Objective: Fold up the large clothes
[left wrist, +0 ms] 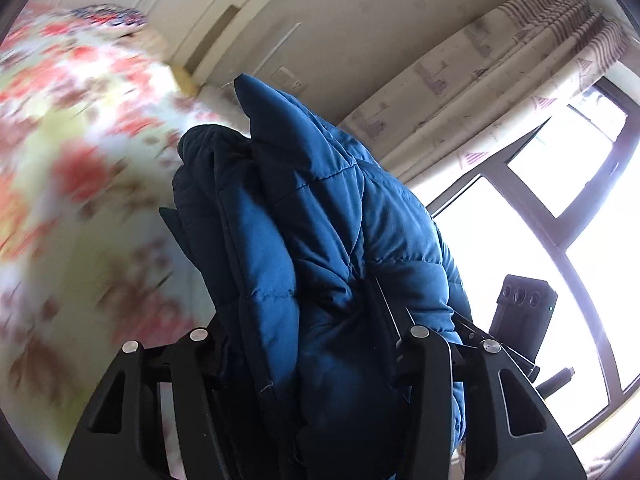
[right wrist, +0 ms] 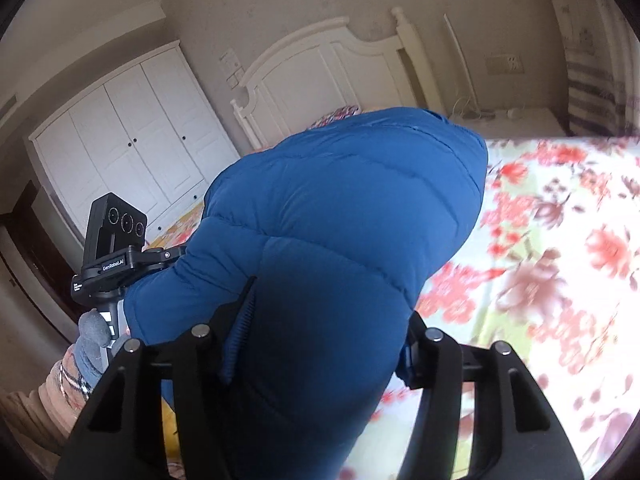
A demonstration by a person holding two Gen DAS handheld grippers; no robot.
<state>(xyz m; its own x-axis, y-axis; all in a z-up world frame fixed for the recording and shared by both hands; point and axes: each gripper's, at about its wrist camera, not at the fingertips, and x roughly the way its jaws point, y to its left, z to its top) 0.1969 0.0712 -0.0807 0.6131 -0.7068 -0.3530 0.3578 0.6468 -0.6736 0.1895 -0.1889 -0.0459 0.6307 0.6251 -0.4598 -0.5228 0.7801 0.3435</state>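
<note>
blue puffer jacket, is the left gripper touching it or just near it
Touching. In the left wrist view the blue puffer jacket fills the left gripper, its padding bunched and pinched between the two fingers.

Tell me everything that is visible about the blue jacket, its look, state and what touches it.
The blue puffer jacket is quilted and padded, with a smooth, slightly shiny shell and stitched seams. It is bunched and lifted above the floral bedspread. Its fabric fills the left hand-held gripper and the right hand-held gripper, whose fingers press it from both sides. A ribbed dark strip shows near the right gripper.
</note>
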